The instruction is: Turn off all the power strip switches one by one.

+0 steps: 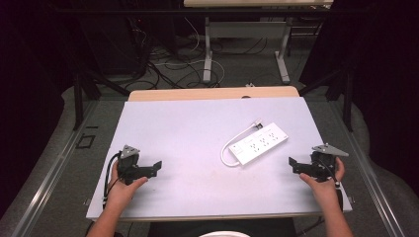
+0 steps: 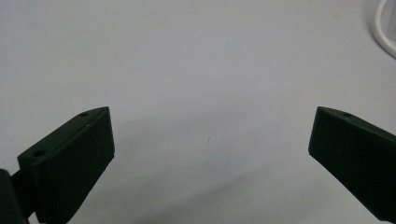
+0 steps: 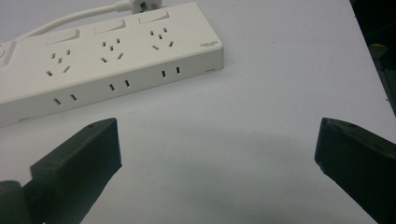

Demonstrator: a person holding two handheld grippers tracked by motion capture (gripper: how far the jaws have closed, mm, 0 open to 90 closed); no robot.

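Right of centre on the pale grey rectangular tabletop: one white plastic power strip, long axis slanting from lower left up to upper right of the high view.

Nearer the black two-jaw right gripper at the frame's right edge, strip just up-left of its jaws; well apart from the black two-jaw left gripper at lower left. Both spread wide, gripping nothing (two grippers, one per hand). One white looped cord off the strip's near end; one white plug at the top of the right gripper view; three socket groups and three rocker switches counted there.
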